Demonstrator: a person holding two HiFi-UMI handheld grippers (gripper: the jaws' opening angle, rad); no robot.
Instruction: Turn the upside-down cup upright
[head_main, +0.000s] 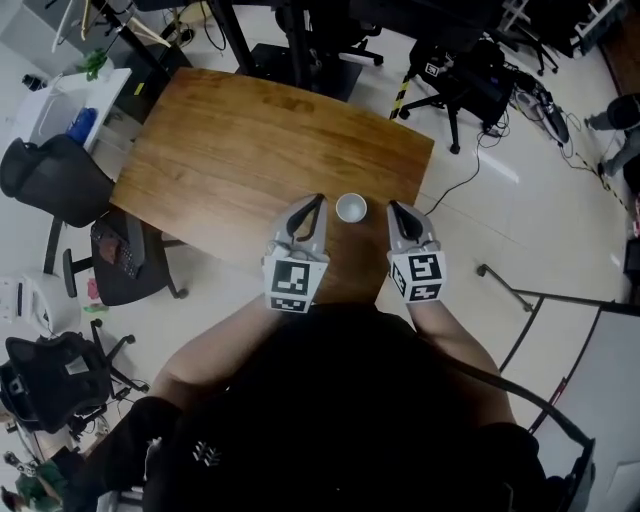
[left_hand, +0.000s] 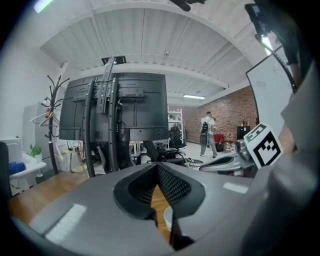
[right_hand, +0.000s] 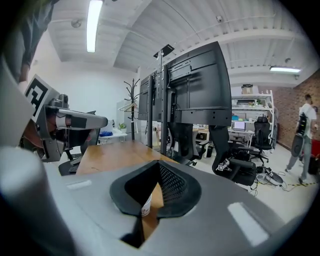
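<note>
Since the cup (head_main: 351, 207) is sitting mouth-up on the table (head_main: 250, 140), as far as I'm reading the head view, the flip itself is looking done to me, so the worry is shifting to not undoing it. Both tools are hanging low, one on each side of the cup, near it but not touching. The left gripper (head_main: 318, 200) is showing its jaws pinched together with nothing between them, and the right gripper (head_main: 392, 206) is doing the same, closed tight and empty. What I'm seeing as the risk: those closed tips are pointing past the cup at about its height, so any sideways swing from either hand is going to clip the rim and tip it straight back over. A light paper-looking cup like that isn't resisting much. It's also sitting toward the person's end of the table with the right edge not far off, so a nudge from the left tool is probably sending it rolling that way and off onto the floor.
</note>
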